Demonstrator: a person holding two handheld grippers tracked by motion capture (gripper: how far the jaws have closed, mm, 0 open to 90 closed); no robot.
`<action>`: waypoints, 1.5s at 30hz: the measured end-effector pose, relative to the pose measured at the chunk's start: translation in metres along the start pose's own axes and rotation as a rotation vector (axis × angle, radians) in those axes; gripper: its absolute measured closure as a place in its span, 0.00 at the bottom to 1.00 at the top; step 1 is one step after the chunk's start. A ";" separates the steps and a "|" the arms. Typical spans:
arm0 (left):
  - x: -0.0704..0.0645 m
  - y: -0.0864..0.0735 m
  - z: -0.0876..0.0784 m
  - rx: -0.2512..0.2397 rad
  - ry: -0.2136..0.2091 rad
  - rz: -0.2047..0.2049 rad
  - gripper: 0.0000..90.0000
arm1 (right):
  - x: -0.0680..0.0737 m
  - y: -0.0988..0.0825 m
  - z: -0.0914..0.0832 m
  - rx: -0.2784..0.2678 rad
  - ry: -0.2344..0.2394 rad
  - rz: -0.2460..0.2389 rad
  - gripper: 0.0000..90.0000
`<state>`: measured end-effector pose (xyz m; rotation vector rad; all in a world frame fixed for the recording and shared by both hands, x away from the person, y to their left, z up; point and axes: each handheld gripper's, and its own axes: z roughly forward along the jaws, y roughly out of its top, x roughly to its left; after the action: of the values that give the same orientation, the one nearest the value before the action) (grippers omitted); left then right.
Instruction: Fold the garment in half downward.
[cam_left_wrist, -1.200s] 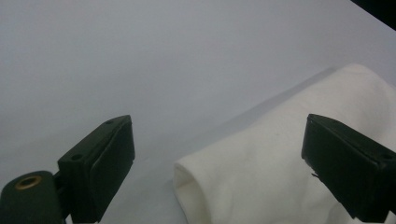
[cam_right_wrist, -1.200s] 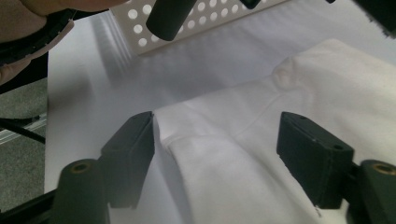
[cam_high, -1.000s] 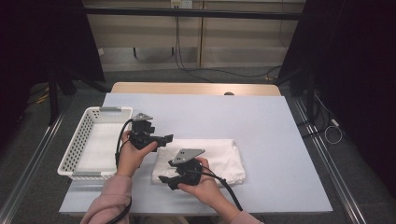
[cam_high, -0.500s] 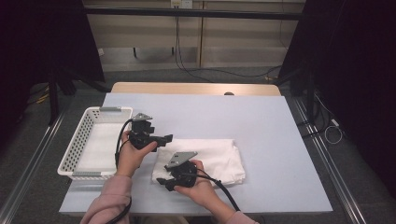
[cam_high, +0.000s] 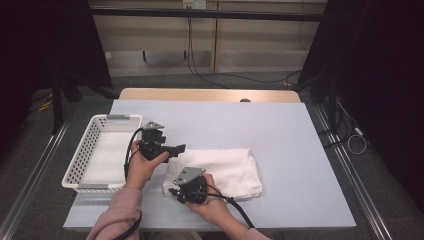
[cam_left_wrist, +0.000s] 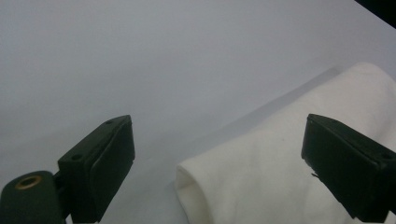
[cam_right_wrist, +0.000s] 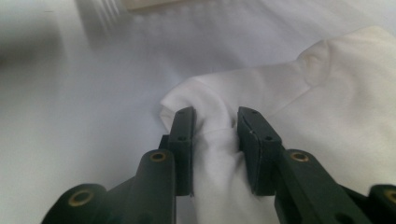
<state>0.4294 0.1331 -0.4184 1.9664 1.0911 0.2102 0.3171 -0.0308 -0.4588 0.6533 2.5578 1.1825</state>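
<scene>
**Right gripper pinches the cloth's near corner while the left waits wide**

A folded white cloth (cam_high: 215, 170) lies on the desk (cam_high: 280, 130), just right of the white basket (cam_high: 80, 160). The right gripper (cam_right_wrist: 215, 130) has just been closing, and its jaws now bunch a fold at the cloth's near-left corner, likely to lift that edge. The left gripper (cam_left_wrist: 217, 154) hovers with jaws wide over the far-left corner, touching nothing, apparently ready to take it. The person's hand hides the pinch in the high view; the basket's inside looks bare.
</scene>
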 end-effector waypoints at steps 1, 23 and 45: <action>0.000 0.000 0.001 -0.004 -0.003 0.000 0.11 | -0.001 0.000 0.000 0.001 0.001 -0.001 0.80; 0.001 -0.016 0.025 0.175 0.056 0.036 0.53 | -0.001 -0.001 -0.001 -0.005 -0.026 0.015 0.89; 0.002 -0.016 0.023 0.196 0.047 -0.041 0.94 | -0.001 -0.001 -0.001 -0.010 -0.036 0.016 0.89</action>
<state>0.4329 0.1249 -0.4452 2.1190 1.2200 0.1316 0.3170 -0.0320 -0.4589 0.6878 2.5197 1.1773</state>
